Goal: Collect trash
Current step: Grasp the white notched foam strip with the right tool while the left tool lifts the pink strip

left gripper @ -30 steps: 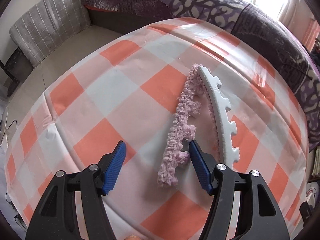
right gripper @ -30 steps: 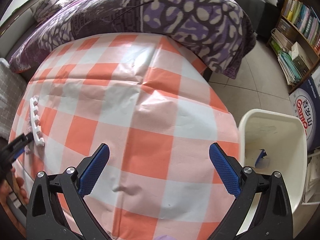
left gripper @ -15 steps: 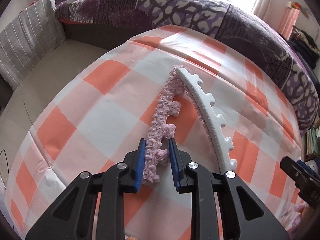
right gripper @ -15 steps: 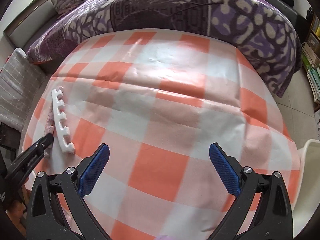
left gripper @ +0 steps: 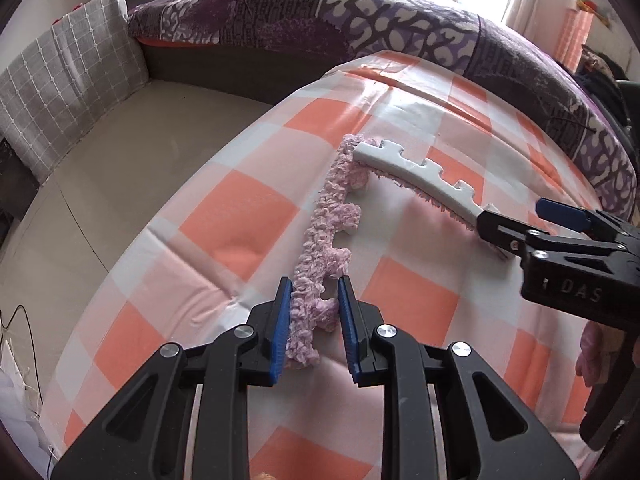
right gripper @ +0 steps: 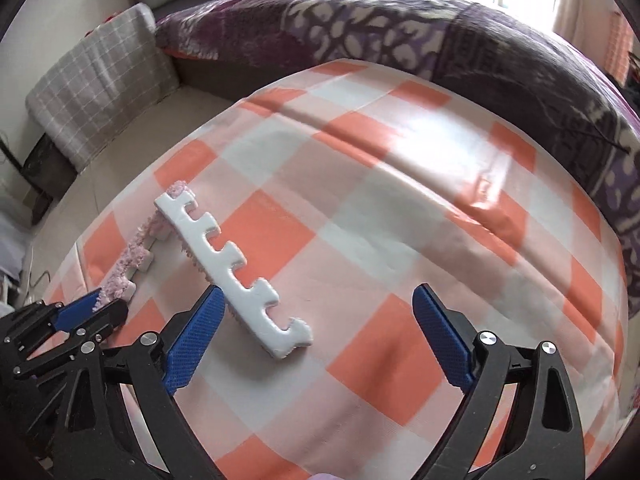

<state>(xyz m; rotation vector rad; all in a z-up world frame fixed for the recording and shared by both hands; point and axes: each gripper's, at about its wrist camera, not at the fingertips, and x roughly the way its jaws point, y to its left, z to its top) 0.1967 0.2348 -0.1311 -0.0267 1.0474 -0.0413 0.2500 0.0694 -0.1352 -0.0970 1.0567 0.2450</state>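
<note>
While the left claw (left gripper: pixel 312 320) points down at the checked orange-and-white surface (left gripper: pixel 240 216), its blue pads pinch the near end of the fuzzy pink strip (left gripper: pixel 320 248). That strip lies flat on the cloth and runs away from the claw; its far end sits just beside, possibly under, the far end of the white notched foam strip (right gripper: pixel 232 268). In the right wrist view the right claw (right gripper: pixel 316 340) stands spread wide, its jaws having just been closing a little. The near end of the white foam strip lies between the jaws, close to the left pad (right gripper: pixel 196 336); contact there cannot be told, and the other pad is well clear. A purple patterned quilt (left gripper: pixel 400 28) lies beyond the surface and a grey checked cushion (left gripper: pixel 68 80) stands to the left
</note>
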